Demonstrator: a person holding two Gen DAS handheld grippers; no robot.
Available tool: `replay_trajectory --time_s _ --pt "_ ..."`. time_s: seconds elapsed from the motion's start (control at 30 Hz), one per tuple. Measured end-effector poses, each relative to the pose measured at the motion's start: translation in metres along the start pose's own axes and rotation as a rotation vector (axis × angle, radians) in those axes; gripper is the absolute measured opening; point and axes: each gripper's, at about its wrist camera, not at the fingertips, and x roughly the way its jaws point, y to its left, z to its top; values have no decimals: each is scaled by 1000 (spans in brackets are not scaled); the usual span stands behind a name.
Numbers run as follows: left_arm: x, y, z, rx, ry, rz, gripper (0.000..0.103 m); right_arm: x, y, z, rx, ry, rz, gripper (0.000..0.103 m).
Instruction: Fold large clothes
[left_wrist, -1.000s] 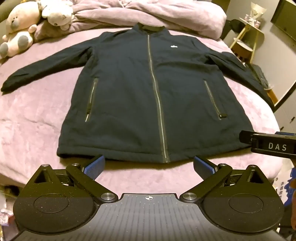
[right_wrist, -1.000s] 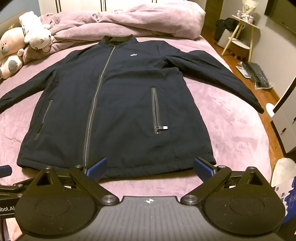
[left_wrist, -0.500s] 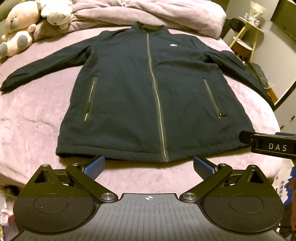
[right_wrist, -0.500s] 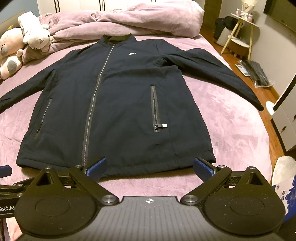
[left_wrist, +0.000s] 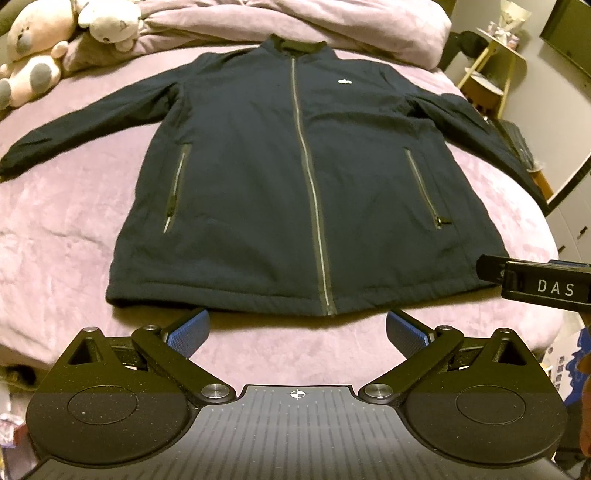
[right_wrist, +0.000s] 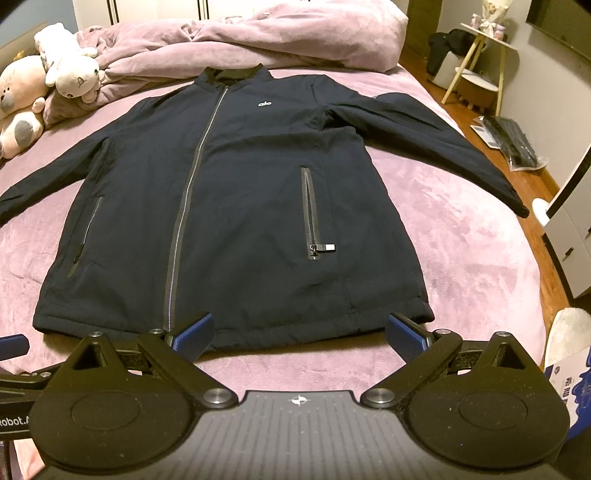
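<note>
Two grippers, left gripper (left_wrist: 297, 328) and right gripper (right_wrist: 300, 332), hovered wide apart-jawed and empty just short of the hem. Jacket (left_wrist: 306, 173) lay flat, zipped, face up on the bed (left_wrist: 66, 236), sleeves spread. Best start was probably pinching a sleeve cuff and folding it inward; far cuffs looked blurry.

Both views are dim, lit by warm indoor light that tints the left wrist view more yellow and the right wrist view cooler. The dark jacket (left_wrist: 306, 184) swallows detail, and its folds barely read. Fisheye distortion bows the bed (right_wrist: 480, 236) and bends the room at the far right edges. The left wrist view is slightly soft; corners fall into black vignette.
</note>
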Motion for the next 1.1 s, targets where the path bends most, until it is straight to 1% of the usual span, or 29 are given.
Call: replay_trajectory --time_s 1.1 --pt "4 4 -1 -28 19 -9 103 1 3 -1 -1 4 2 99"
